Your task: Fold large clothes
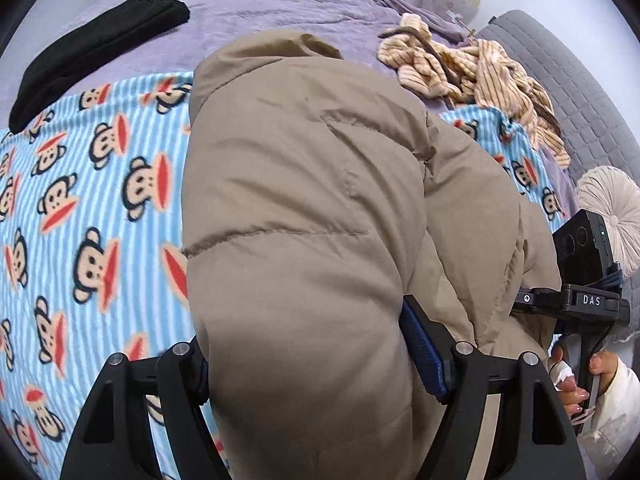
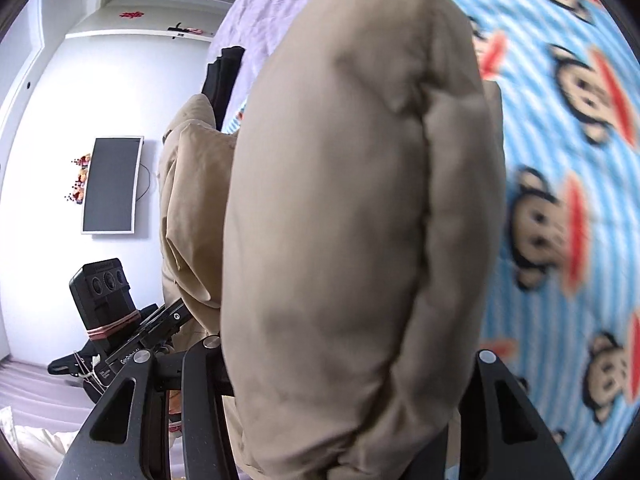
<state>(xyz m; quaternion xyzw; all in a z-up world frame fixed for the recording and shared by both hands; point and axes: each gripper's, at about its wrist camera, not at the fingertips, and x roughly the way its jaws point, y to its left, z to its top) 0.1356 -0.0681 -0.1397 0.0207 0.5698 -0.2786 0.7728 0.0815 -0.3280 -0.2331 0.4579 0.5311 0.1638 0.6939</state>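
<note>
A bulky tan puffer jacket (image 1: pixel 300 200) fills the middle of both views and is raised off the monkey-print blanket (image 1: pixel 80 200). My left gripper (image 1: pixel 312 360) is shut on a thick fold of it, and its blue pad (image 1: pixel 424 356) presses into the fabric. In the right wrist view the jacket (image 2: pixel 352 200) bulges between the fingers of my right gripper (image 2: pixel 348 380), which is shut on another fold. The right gripper's body (image 1: pixel 576 300) and the hand (image 1: pixel 576 380) holding it show beside the jacket's right edge. All the fingertips are buried in fabric.
The blue striped monkey blanket (image 2: pixel 560 160) lies over a purple bedspread (image 1: pixel 260 8). A folded black garment (image 1: pixel 92 48) lies at the far left and a crumpled beige striped garment (image 1: pixel 480 72) at the far right. A round cushion (image 1: pixel 612 208) is at the right. A screen (image 2: pixel 112 184) hangs on the wall.
</note>
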